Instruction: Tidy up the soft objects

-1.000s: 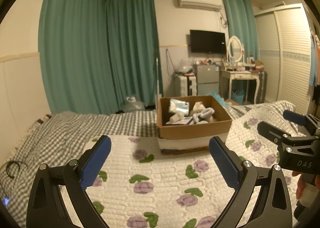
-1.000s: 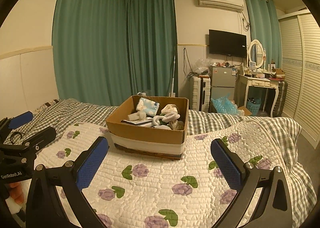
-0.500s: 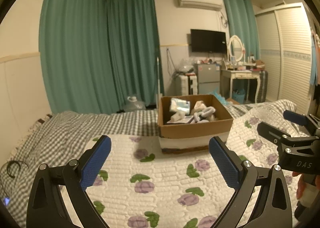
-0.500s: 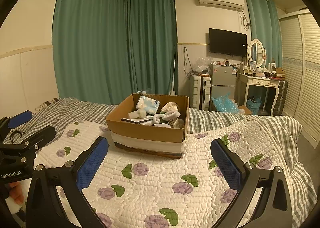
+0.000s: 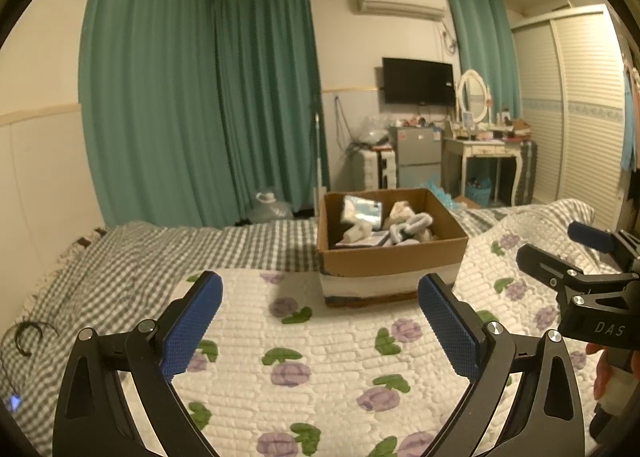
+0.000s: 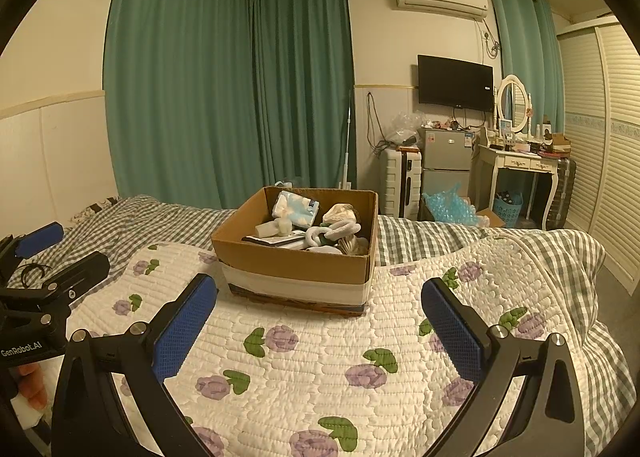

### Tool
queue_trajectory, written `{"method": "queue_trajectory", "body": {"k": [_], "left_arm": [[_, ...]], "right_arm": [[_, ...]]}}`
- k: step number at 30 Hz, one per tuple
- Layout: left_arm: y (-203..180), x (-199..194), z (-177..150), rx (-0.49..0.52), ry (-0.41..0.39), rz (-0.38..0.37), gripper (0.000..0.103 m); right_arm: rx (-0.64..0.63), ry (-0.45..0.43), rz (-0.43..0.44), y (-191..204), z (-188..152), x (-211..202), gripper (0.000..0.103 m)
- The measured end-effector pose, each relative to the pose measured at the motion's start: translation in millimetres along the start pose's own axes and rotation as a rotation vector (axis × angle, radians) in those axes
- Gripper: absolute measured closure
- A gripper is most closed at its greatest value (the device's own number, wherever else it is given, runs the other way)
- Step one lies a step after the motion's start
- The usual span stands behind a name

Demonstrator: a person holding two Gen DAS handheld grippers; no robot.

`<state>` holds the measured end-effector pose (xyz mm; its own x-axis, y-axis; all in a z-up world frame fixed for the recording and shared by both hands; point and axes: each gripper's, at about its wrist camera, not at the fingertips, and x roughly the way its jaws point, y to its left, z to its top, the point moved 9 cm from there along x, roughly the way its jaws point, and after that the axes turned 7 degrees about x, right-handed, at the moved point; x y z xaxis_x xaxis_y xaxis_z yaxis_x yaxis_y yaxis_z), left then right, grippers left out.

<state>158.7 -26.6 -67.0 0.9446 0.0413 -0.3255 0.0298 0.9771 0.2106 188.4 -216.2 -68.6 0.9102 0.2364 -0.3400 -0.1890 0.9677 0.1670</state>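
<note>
Left claw: your left claw (image 5: 320,321) is released, its blue pads (image 5: 192,327) stand wide apart and nothing is between them. It hangs over the flowered quilt (image 5: 320,369).
Right claw: your right claw (image 6: 320,321) is also released and holds nothing. It hangs over the same quilt, with the box straight ahead of it.
Cardboard box: the cardboard box (image 6: 296,263) sits on the bed, on the far edge of the quilt, beyond both claws and touching neither. Its top is open.
Soft objects: the soft objects (image 6: 336,231) are all inside the box, in a loose pile. You can see a pale blue and white folded cloth (image 6: 296,209) leaning at the back wall, and grey-white rolled pieces near the middle. What each piece is, I cannot tell.
Bed: a grey checked sheet (image 5: 132,261) covers the bed around the quilt.
Your hands: in the left view, the right claw's body shows at the right edge, with fingers (image 5: 600,373) under it.
Room: green curtains (image 6: 224,89) hang behind the bed.
</note>
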Motion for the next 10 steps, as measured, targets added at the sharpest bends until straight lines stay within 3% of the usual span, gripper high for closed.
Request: {"method": "queue_trajectory", "body": {"k": [10], "left_arm": [[0.4, -1.4, -0.5, 0.004, -0.013, 0.007, 0.003]], "right_arm": [[0.006, 0.003, 0.002, 0.5, -1.8, 0.9, 0.0]]}}
